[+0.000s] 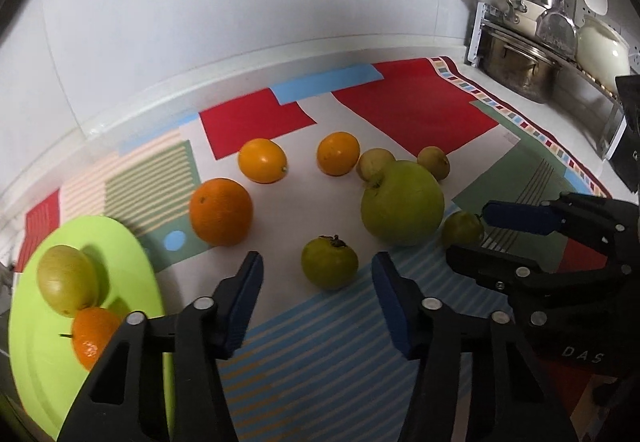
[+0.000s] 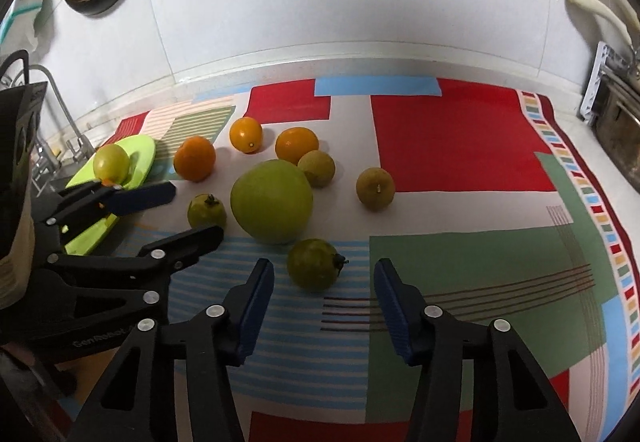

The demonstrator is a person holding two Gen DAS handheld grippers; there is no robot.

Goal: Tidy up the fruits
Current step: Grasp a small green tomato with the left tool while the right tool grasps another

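Worktop under patterned cloth [image 2: 460,146], white wall behind; pots [image 1: 520,70] at right edge. Fruits mid-cloth around big green fruit [image 2: 272,200]; lime plate [image 1: 52,362] at left edge holds two. Left gripper [image 1: 316,300] and right gripper [image 2: 324,302] both wide open, empty.

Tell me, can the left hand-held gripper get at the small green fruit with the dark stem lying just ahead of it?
Probably yes. The left hand-held gripper is open, and the small green fruit lies apart from other fruit, nothing between.
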